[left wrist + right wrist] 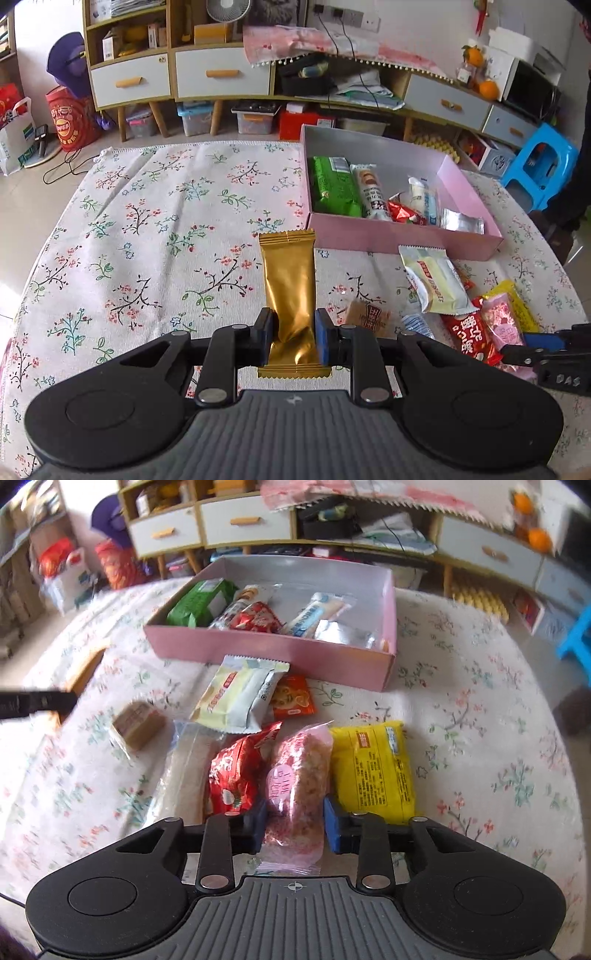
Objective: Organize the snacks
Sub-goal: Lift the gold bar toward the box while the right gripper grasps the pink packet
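Left wrist view: the gold packet [290, 284] is clamped between the fingers [266, 334] of the left gripper [294, 334] near its lower end, so that most of its length stands out ahead of the pads and is carried clear of the tabletop [147, 229]. It is held just short of the pink box [402, 236], which probably marks the place where it is meant to be dropped. Several snacks already lie inside that box, among them a green packet [334, 186].

From the right wrist view, the pink packet [295, 794] is seen between the fingers [334, 827] of the right gripper [295, 825]. The pads appear to press on its wrapper, though blur keeps the contact from being certain. It is taken lengthwise from the loose pile, where it lies on the tabletop touching a red packet [236, 775] on one side and a yellow packet [373, 768] on the other. A white packet [240, 698] and an orange one [293, 699] are left just in front of the box, so the sorting is judged only partly done.
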`<state>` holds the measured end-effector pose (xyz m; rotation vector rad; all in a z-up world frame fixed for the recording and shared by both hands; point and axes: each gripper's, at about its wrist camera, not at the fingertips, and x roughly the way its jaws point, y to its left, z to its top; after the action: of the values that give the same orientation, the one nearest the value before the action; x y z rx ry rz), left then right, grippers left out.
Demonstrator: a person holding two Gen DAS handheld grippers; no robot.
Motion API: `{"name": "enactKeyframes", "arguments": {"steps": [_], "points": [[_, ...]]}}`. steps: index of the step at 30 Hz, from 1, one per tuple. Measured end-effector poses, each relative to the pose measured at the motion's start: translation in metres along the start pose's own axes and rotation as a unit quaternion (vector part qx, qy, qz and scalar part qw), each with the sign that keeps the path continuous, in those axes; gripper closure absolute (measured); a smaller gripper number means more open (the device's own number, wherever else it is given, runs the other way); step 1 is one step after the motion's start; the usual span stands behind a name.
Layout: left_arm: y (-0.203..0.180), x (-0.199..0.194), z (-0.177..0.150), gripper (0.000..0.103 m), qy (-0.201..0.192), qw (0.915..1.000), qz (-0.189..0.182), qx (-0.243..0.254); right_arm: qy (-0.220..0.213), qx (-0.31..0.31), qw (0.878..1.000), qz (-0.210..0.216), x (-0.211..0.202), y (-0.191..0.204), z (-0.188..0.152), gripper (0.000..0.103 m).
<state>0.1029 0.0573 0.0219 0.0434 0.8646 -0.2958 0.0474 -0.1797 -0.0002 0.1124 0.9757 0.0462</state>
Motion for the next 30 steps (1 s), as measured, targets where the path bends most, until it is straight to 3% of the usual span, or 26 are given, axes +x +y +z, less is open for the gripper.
{"name": "enactKeyframes", "arguments": {"steps": [9, 30], "points": [[-0.001, -0.003, 0.003, 0.082, -0.014, 0.9998, -0.011, -0.005, 0.002, 0.079, 0.996, 0.047, -0.014, -0.026, 0.008, 0.076], [-0.031, -0.007, 0.019, 0.082, -0.034, 0.9985, -0.04, 0.019, -0.033, 0.137, 0.988, 0.067, -0.031, -0.056, 0.031, 0.076]]}}
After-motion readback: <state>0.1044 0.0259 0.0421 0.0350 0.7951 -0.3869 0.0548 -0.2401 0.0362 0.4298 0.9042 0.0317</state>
